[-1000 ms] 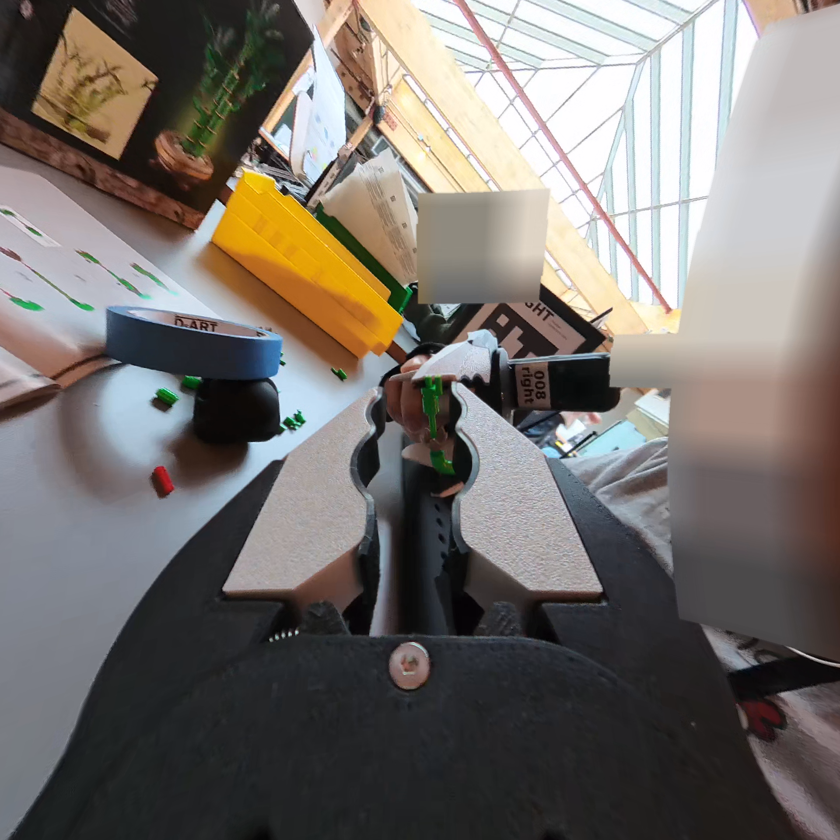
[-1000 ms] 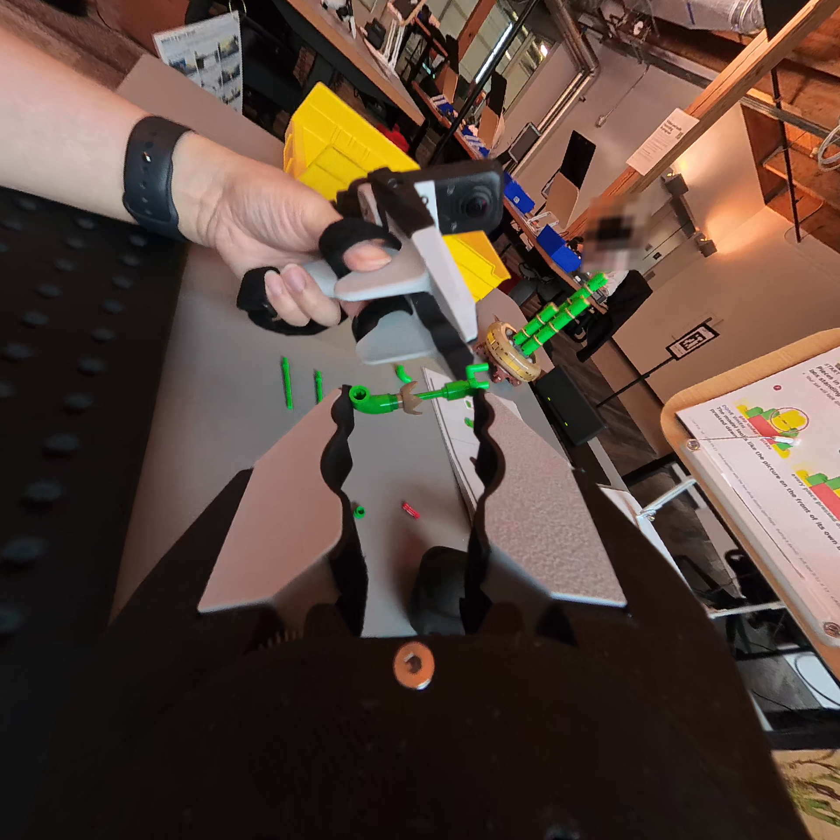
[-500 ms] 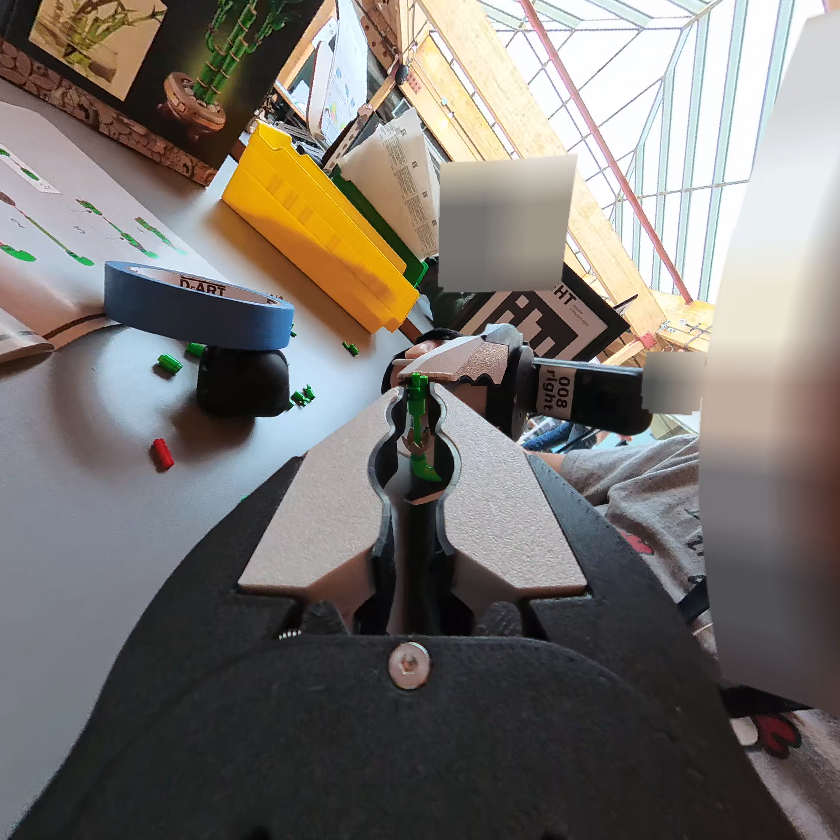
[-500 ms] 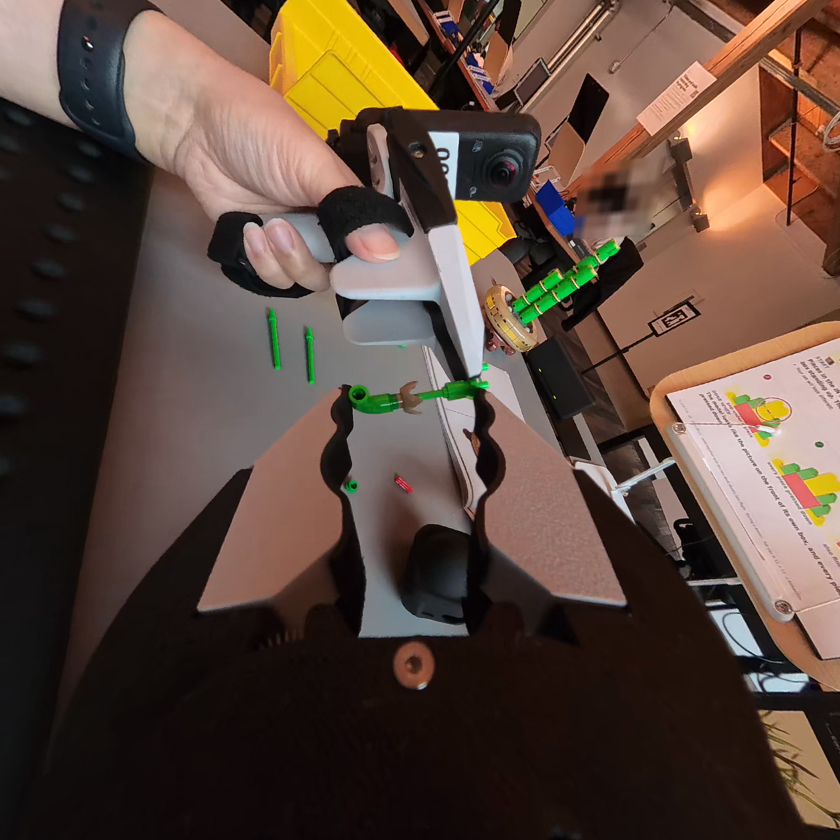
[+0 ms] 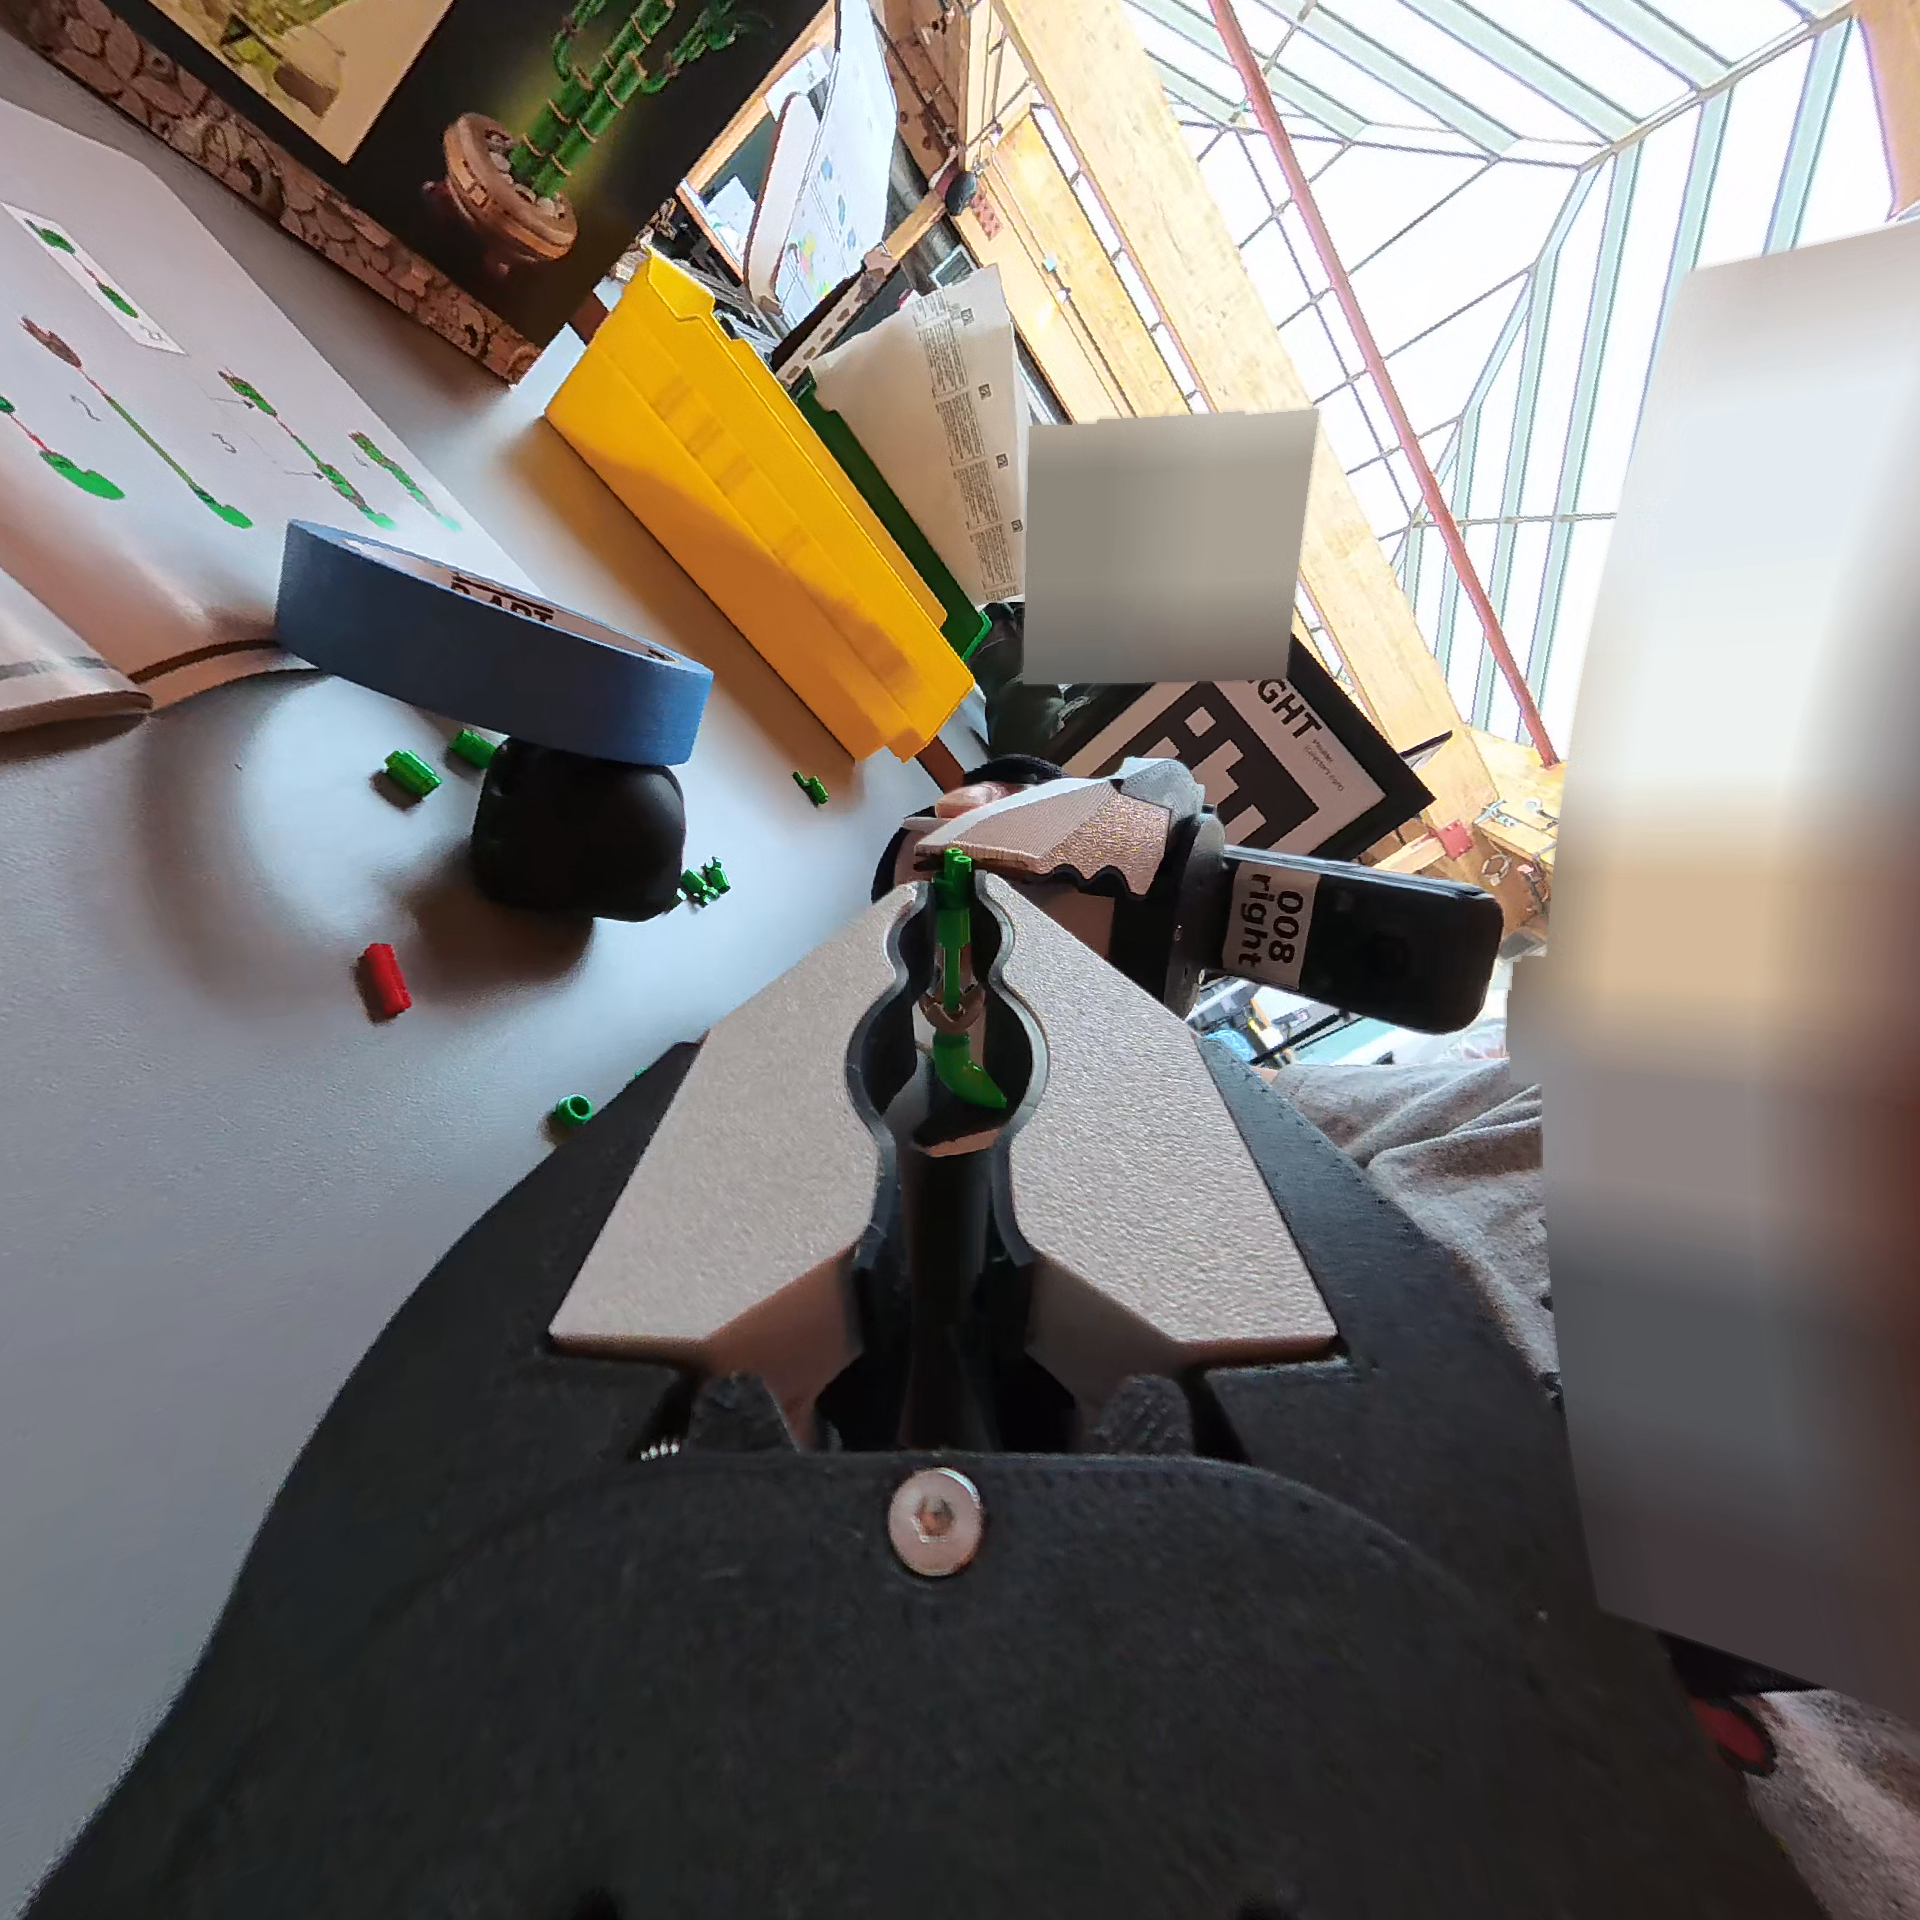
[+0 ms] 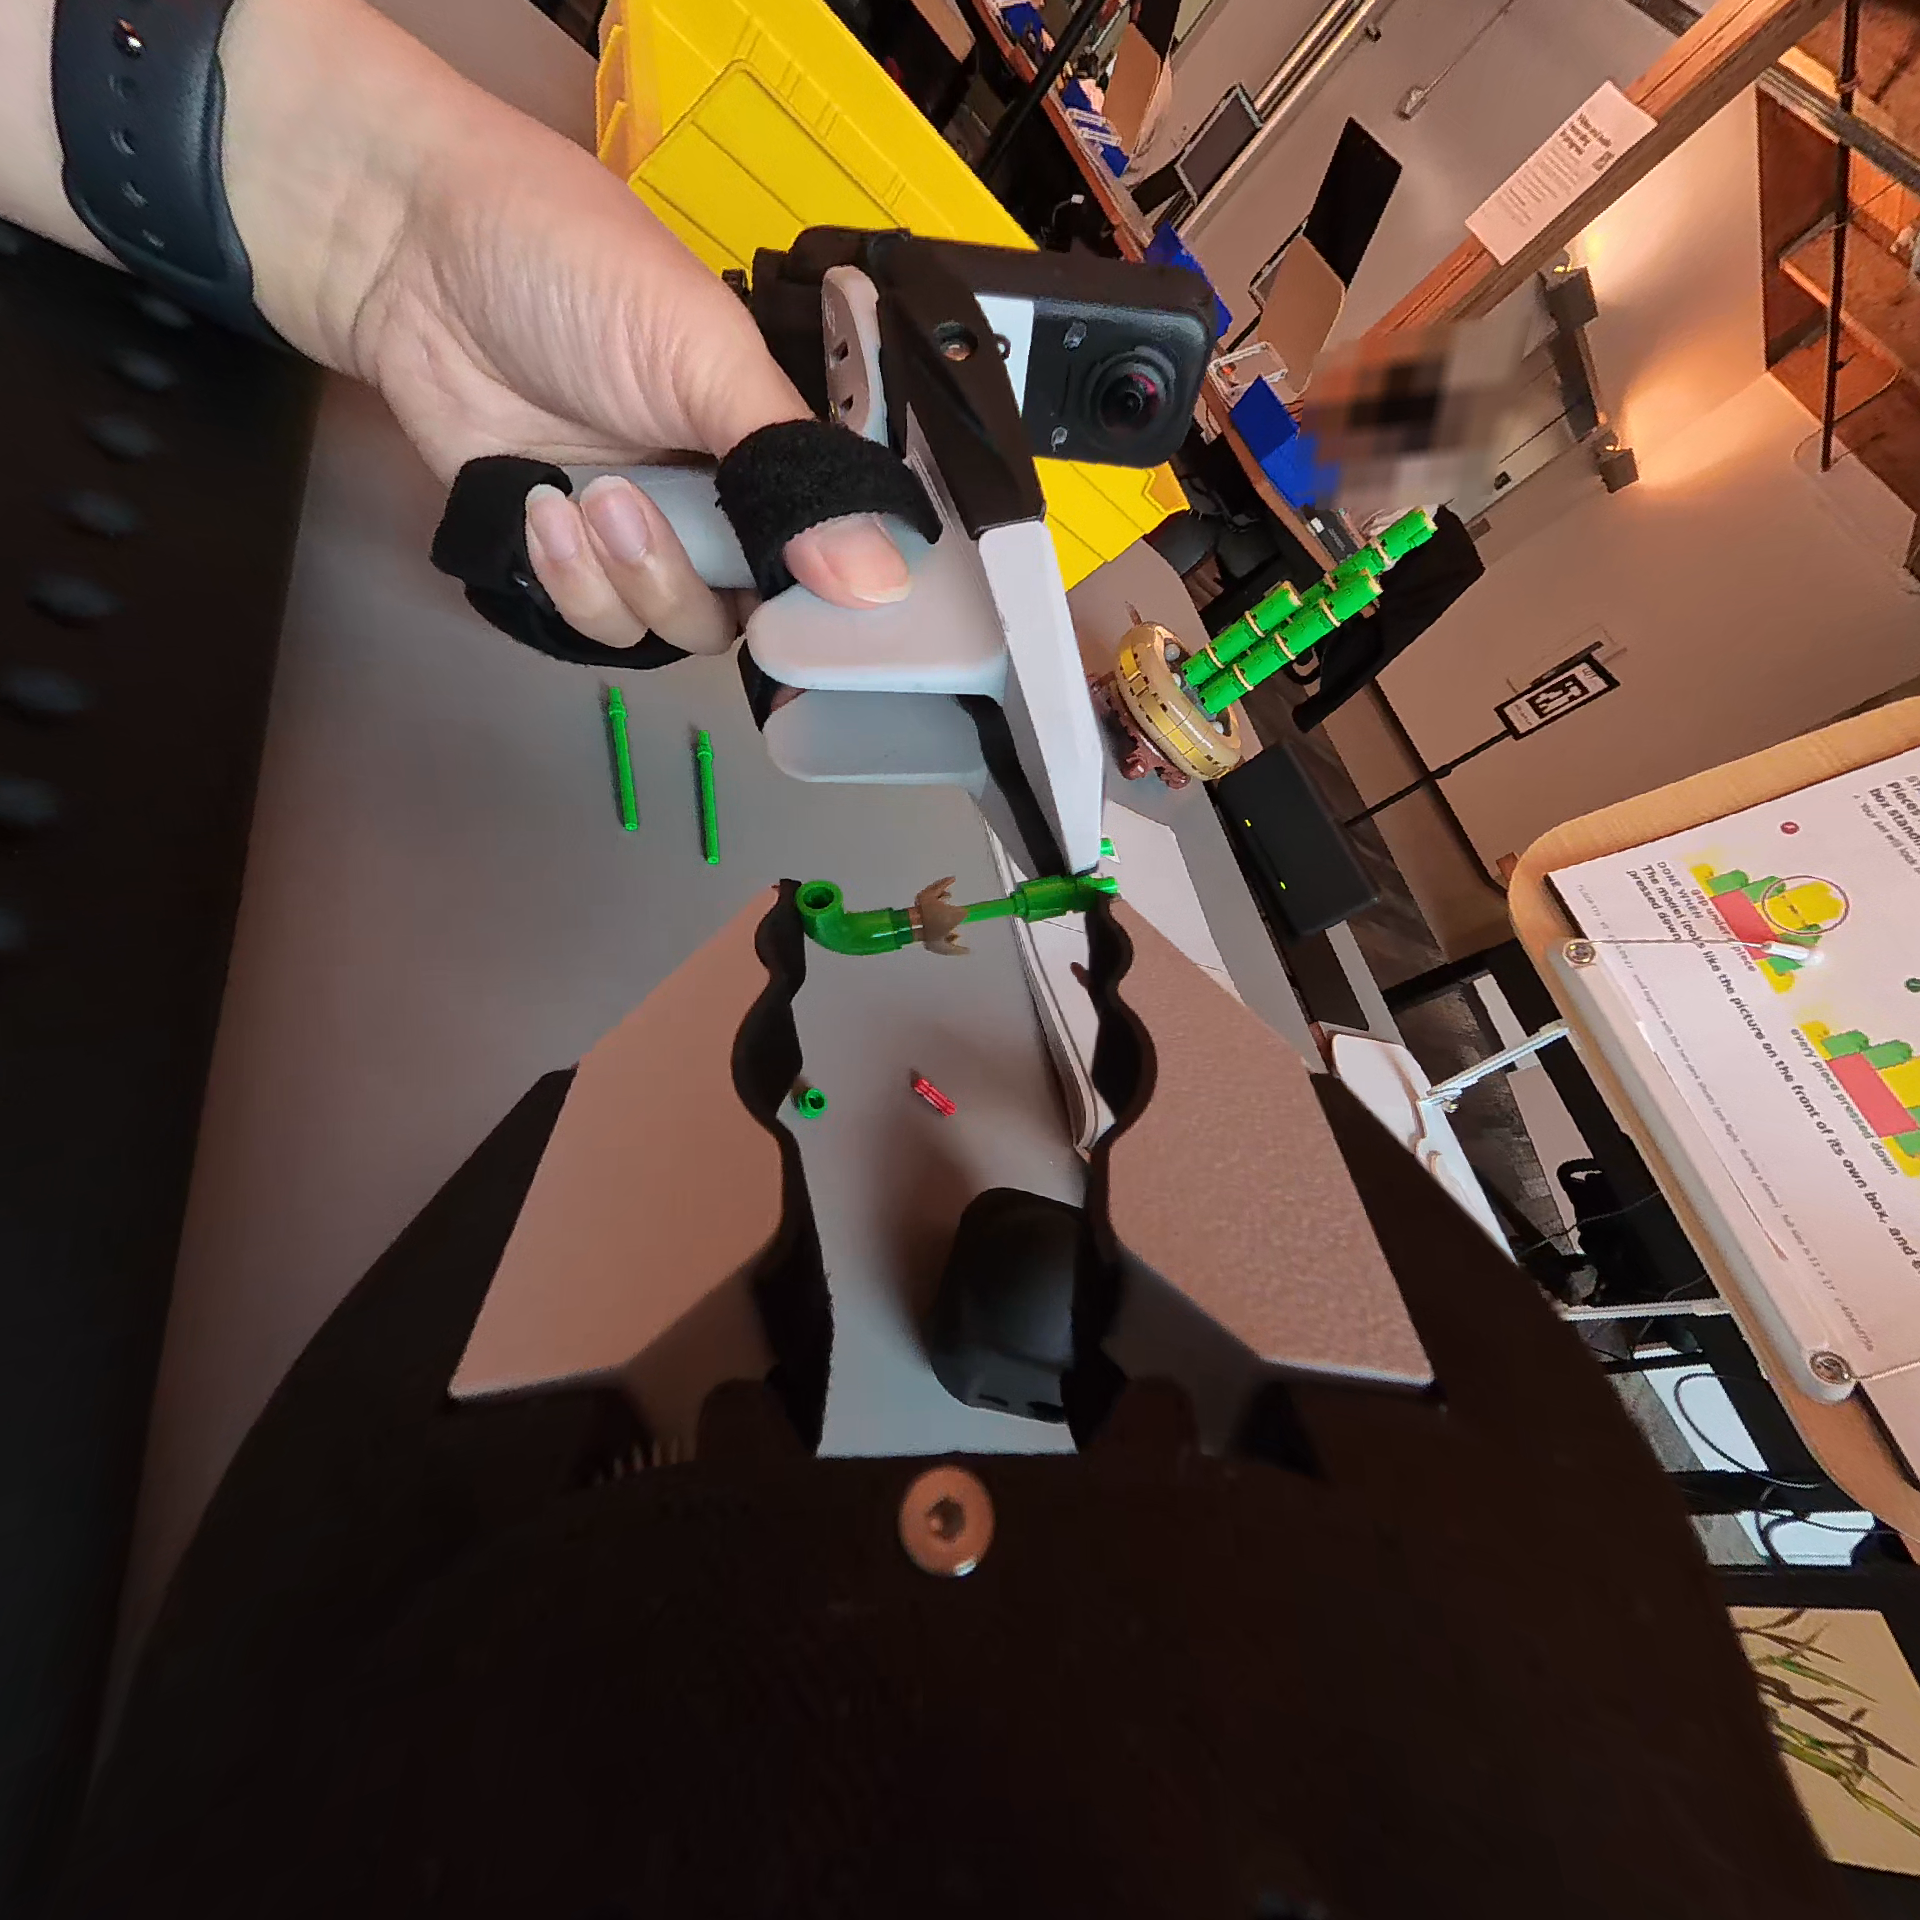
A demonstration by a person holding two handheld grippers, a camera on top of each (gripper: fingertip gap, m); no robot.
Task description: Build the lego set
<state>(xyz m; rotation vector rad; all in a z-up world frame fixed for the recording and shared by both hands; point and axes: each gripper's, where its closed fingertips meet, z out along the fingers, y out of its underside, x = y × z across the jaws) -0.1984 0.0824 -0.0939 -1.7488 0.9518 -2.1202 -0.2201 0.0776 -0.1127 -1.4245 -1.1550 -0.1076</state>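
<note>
The left gripper (image 5: 948, 904) is nearly pressed together, pinching a green stem (image 5: 954, 977) between its fingertips above the table (image 5: 208, 1143). The right view shows the stem (image 6: 935, 914) whole, elbow end free, spanning the tips of the spread right gripper (image 6: 945, 914); whether those tips touch it I cannot tell. Only there do two green rods (image 6: 665, 769) and the bamboo model (image 6: 1247, 665) appear. Only the left view shows the blue tape (image 5: 488, 634).
</note>
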